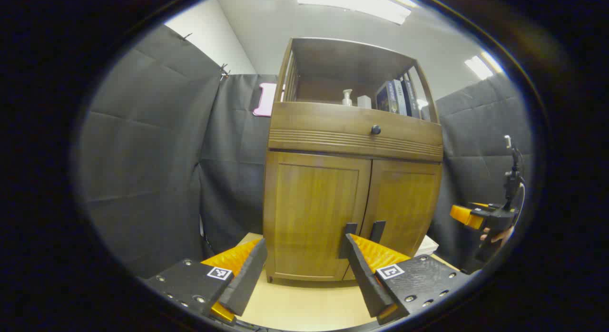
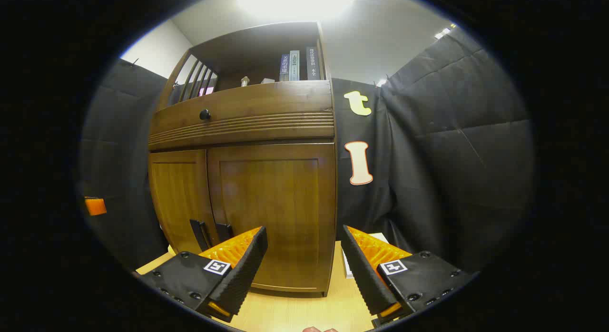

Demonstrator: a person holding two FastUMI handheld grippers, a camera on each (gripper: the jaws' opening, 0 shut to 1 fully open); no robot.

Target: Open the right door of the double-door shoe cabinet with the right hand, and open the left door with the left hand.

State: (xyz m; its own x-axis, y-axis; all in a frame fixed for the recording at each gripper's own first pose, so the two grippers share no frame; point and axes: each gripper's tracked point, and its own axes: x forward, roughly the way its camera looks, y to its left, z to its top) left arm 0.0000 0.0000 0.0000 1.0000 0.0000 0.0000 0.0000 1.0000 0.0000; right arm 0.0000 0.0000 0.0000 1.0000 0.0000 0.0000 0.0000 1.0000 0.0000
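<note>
A brown wooden shoe cabinet [image 1: 354,132] stands ahead with both lower doors closed. In the left gripper view the left door [image 1: 314,213] and right door [image 1: 404,203] meet at two dark handles [image 1: 349,239]. My left gripper [image 1: 307,265] is open, a short way in front of the left door, touching nothing. In the right gripper view the right door [image 2: 276,213] fills the middle and the handles [image 2: 209,234] sit low at its left. My right gripper [image 2: 304,263] is open before that door, apart from it. The right gripper [image 1: 480,218] also appears far right, held by a hand.
A drawer with a round dark knob [image 1: 375,130] runs above the doors. The open shelf on top holds books [image 1: 397,98] and a pump bottle [image 1: 347,98]. Black cloth walls close in on both sides. The cabinet stands on a light wooden floor [image 1: 309,308].
</note>
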